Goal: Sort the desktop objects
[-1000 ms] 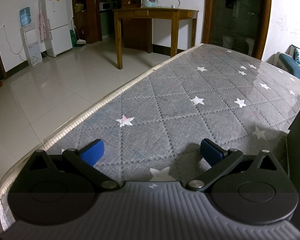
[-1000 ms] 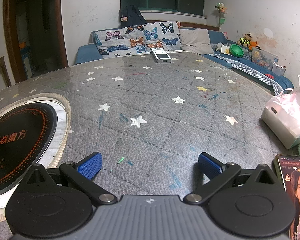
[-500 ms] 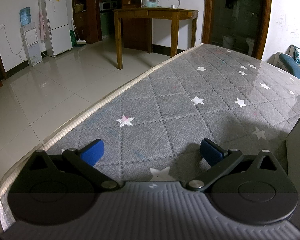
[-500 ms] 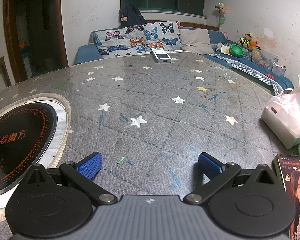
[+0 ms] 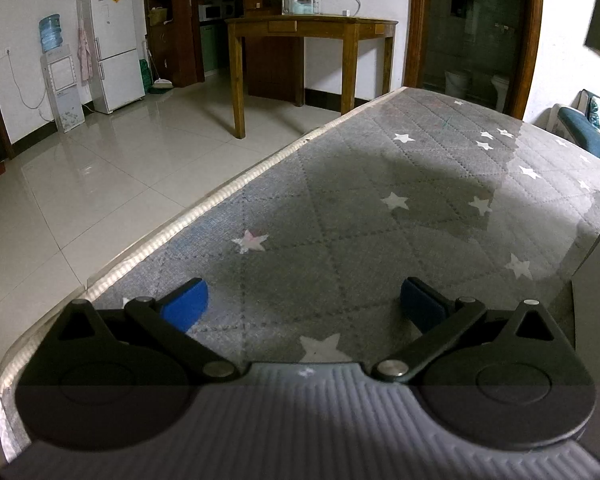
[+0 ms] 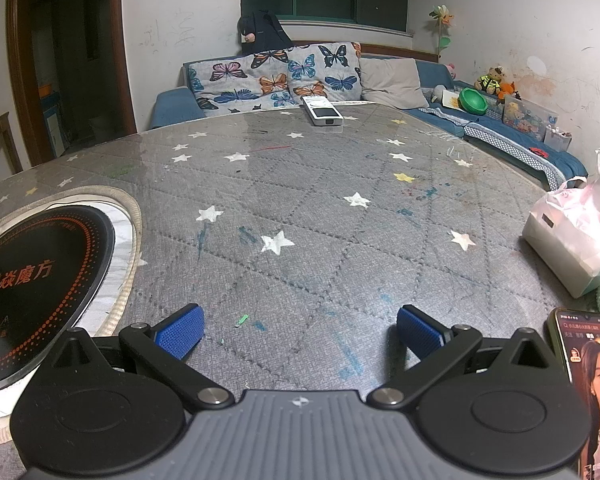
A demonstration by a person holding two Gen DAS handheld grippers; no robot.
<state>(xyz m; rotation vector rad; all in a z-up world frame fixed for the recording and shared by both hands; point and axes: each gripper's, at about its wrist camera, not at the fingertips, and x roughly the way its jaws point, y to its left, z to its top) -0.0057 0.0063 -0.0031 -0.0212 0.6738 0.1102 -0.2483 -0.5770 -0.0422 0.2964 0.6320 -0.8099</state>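
My left gripper [image 5: 302,304] is open and empty, low over the grey star-patterned tabletop [image 5: 360,216] near its left edge. My right gripper [image 6: 300,330] is open and empty over the same tabletop [image 6: 300,200]. A lit phone [image 6: 592,376] lies at the right gripper's right side. A pink-and-white tissue pack [image 6: 576,232] sits at the right. A white remote-like device [image 6: 322,110] lies at the far edge. A grey upright panel [image 5: 598,280] stands at the right of the left wrist view.
A black round induction cooktop [image 6: 32,280] is set into the table at the left. A sofa with butterfly cushions [image 6: 276,76] stands behind the table. The tiled floor [image 5: 100,184] drops off left of the table edge, with a wooden table [image 5: 308,40] and fridge [image 5: 112,40] beyond.
A dark shadow has spread over the tabletop in the left wrist view, and the dark object at its right edge has shifted. The right gripper has not moved.
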